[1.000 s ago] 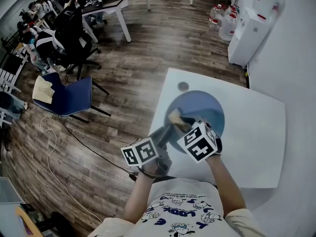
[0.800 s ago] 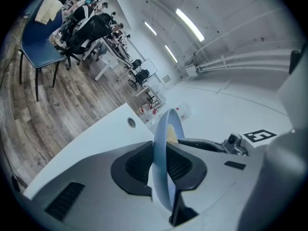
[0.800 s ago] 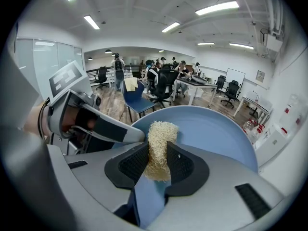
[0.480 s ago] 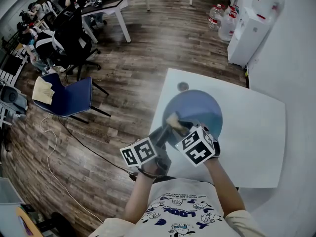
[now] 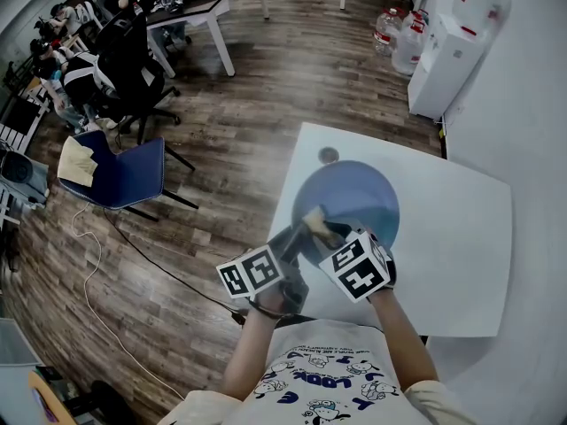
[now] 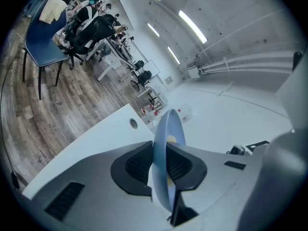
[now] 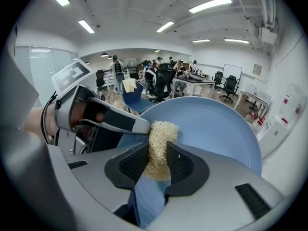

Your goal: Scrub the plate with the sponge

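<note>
The scrubbing looks like it is going on right now. The left gripper [image 6: 161, 167] has its two jaws shut tight on the rim of the blue plate [image 5: 359, 193]. It holds the plate tipped up on its edge over the white table [image 5: 461, 237]. I cannot tell if the far edge of the plate touches the table. The right gripper [image 7: 157, 165] has its jaws partly closed, and they pinch a rough tan sponge [image 7: 159, 138] between them. The top of the sponge sticks out past the jaws and pushes on the inside of the plate. That spot is close to the rim, right beside where the left gripper holds on. So picking up the plate and picking up the sponge are both done, and the two now meet. What is left, I think, is to rub the sponge over the rest of the plate, since most of the wide blue part is far from the sponge. The plate looks smooth and clean all over, with no dirt or bubbles, so I cannot tell how much has been scrubbed. A small round grey thing [image 5: 329, 155] sits on the table just past the plate.
</note>
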